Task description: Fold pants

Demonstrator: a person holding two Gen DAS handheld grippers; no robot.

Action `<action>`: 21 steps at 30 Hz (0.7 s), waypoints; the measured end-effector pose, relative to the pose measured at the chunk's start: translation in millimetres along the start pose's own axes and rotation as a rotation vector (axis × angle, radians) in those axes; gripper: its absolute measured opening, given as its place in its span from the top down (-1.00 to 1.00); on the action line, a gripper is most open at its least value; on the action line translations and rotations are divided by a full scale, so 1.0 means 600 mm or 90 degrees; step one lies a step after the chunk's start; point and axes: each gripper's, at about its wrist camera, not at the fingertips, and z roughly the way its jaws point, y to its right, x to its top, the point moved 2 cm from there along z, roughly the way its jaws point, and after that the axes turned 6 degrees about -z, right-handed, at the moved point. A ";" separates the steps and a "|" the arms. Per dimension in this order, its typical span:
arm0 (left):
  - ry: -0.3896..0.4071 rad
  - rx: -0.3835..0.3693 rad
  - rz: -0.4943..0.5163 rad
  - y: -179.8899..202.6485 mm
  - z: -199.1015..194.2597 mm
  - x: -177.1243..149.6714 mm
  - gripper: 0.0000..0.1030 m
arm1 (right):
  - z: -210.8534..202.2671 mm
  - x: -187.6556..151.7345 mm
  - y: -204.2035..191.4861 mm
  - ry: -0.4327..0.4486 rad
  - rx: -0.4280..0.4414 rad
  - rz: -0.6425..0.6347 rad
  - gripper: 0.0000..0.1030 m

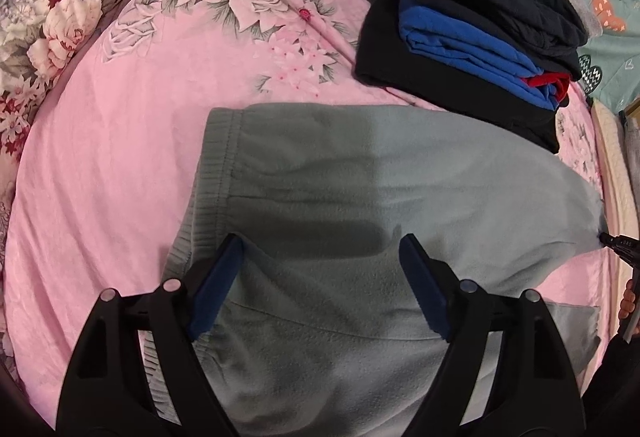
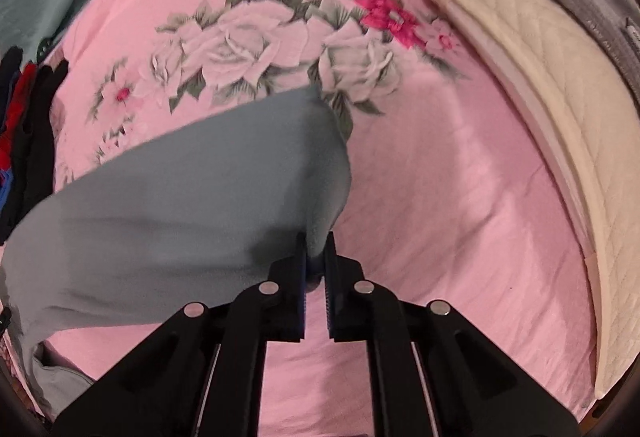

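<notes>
1. One bed (image 1: 100,165), pink floral sheet.
2. One pair of grey pants (image 1: 340,177) lying across it.
3. One stack of folded clothes (image 1: 460,37) beside them.
4. Two grippers: left gripper (image 1: 320,249) jaws wide apart above the pants; right gripper (image 2: 316,249) jaws pinching a pants corner.

place: home bedroom | bed: pink rose-printed sheet (image 1: 120,157) | floral pillow (image 1: 52,17) | stack of folded dark and blue clothes (image 1: 472,21) | cream quilted mattress edge (image 2: 540,85)
</notes>
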 end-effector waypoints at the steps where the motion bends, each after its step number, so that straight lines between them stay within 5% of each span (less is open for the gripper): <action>1: -0.005 0.008 0.008 0.005 0.003 0.000 -0.61 | -0.006 0.002 -0.001 0.001 -0.036 -0.010 0.30; 2: -0.010 0.015 0.019 0.009 0.003 -0.001 -0.61 | -0.015 0.004 -0.002 0.002 -0.040 -0.015 0.00; 5: -0.028 -0.004 0.040 0.008 -0.025 0.003 -0.61 | -0.077 -0.008 0.002 0.049 -0.034 -0.019 0.00; 8: 0.042 0.010 0.088 0.002 -0.085 0.034 -0.67 | -0.152 -0.048 -0.003 0.112 0.007 -0.050 -0.01; 10: 0.046 -0.013 0.142 0.003 -0.097 0.062 -0.87 | -0.181 -0.084 -0.008 0.127 0.038 -0.069 -0.01; 14: 0.017 -0.031 0.268 0.008 -0.054 0.110 -0.87 | -0.207 -0.157 -0.034 0.122 0.051 -0.108 -0.01; 21: -0.084 -0.091 0.311 -0.010 0.042 0.119 -0.88 | -0.227 -0.203 -0.121 0.118 0.035 -0.177 -0.01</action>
